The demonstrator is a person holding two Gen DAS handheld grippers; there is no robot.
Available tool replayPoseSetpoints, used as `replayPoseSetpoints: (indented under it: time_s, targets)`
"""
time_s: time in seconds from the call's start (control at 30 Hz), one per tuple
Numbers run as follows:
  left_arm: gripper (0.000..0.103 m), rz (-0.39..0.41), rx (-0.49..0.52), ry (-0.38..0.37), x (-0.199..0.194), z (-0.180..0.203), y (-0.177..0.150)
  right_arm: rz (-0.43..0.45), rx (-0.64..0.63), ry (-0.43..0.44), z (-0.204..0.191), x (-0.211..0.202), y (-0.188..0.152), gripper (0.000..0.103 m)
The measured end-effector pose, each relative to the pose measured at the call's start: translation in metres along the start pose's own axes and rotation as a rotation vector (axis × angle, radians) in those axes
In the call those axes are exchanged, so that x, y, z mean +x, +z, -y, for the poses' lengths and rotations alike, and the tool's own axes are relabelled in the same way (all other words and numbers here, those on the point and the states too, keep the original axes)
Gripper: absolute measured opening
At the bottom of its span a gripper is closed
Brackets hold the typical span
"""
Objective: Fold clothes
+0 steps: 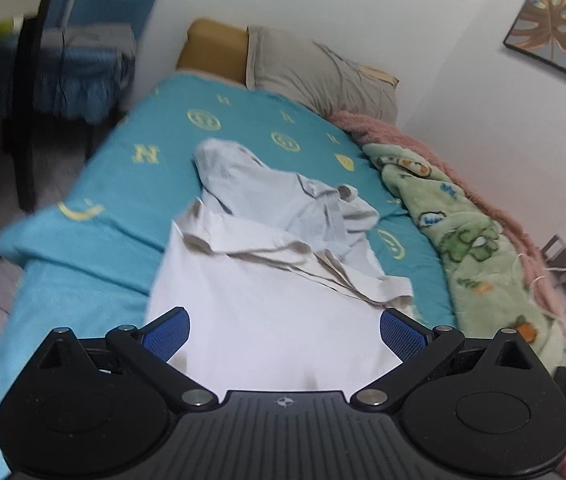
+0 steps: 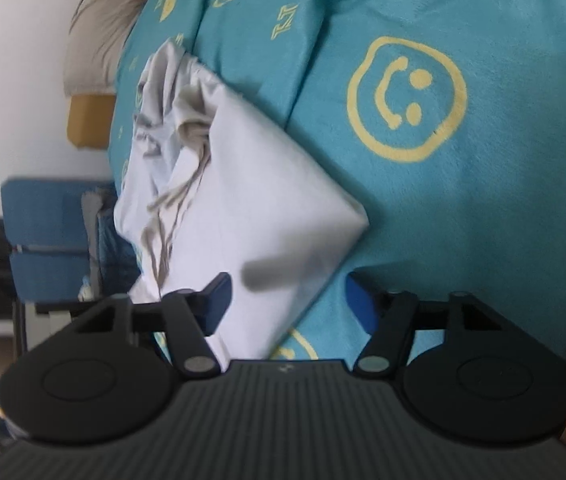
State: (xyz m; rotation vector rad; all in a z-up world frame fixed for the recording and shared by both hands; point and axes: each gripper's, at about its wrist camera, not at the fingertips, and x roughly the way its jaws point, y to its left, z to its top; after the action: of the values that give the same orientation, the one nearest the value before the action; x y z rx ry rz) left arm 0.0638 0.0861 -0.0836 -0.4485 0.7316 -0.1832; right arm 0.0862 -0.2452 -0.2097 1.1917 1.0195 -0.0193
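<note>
A white garment (image 1: 267, 320) lies crumpled on the teal bed cover (image 1: 131, 184), its sleeves and collar bunched toward the far end. My left gripper (image 1: 285, 334) is open over the garment's near flat part, blue pads (image 1: 171, 332) apart, holding nothing. In the right wrist view the same garment (image 2: 251, 200) shows a folded corner pointing right. My right gripper (image 2: 287, 304) is open just above that near edge, one finger over the cloth, the other over the cover (image 2: 483, 200).
A grey pillow (image 1: 315, 72) and a mustard cushion (image 1: 211, 48) lie at the bed's head by the white wall. A green and pink blanket (image 1: 463, 216) runs along the right side. A dark chair and blue furniture (image 1: 63, 64) stand left of the bed.
</note>
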Motion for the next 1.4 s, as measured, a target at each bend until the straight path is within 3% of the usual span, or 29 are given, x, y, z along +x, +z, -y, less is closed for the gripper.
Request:
replayPoseSetpoints:
  time_s: [0.17,0.3,0.43,0.6,0.83,0.9,0.97,1.03,1.23,1.4]
  targets:
    - [0.101,-0.167,-0.175,-0.182,0.027,-0.011,-0.004,0.040,-0.009,-0.028,-0.006,0.008,0.004,0.021]
    - [0.101,-0.323,-0.315,-0.337,0.053,-0.012,-0.015,0.069,-0.053,0.016,-0.013,-0.004,0.002,0.014]
    - [0.099,-0.411,-0.406,-0.367,0.089,0.000,-0.031,0.117,-0.080,0.100,-0.018,-0.023,0.003,0.012]
    - [0.091,-0.351,-0.492,-0.251,0.112,-0.016,-0.033,0.183,-0.109,0.143,-0.024,-0.039,0.006,0.010]
    - [0.055,-0.165,-0.667,-0.083,0.091,-0.066,-0.039,0.197,-0.105,0.143,-0.025,-0.037,0.011,0.010]
    - [0.042,-0.137,-0.675,-0.070,0.090,-0.069,-0.040,0.204,-0.119,0.142,-0.028,-0.036,0.010,0.010]
    - [0.022,-0.111,-0.652,-0.055,0.089,-0.065,-0.039,0.210,-0.134,0.134,-0.027,-0.036,0.008,0.010]
    - [0.015,-0.075,-0.620,-0.060,0.084,-0.060,-0.035,0.218,-0.146,0.125,-0.028,-0.036,0.007,0.010]
    - [0.008,0.064,-0.450,-0.095,0.053,-0.037,-0.018,0.259,-0.262,0.095,-0.039,-0.047,-0.005,0.009]
    - [0.007,0.084,-0.414,-0.122,0.014,-0.012,-0.006,0.302,-0.341,0.087,-0.052,-0.077,-0.015,0.009]
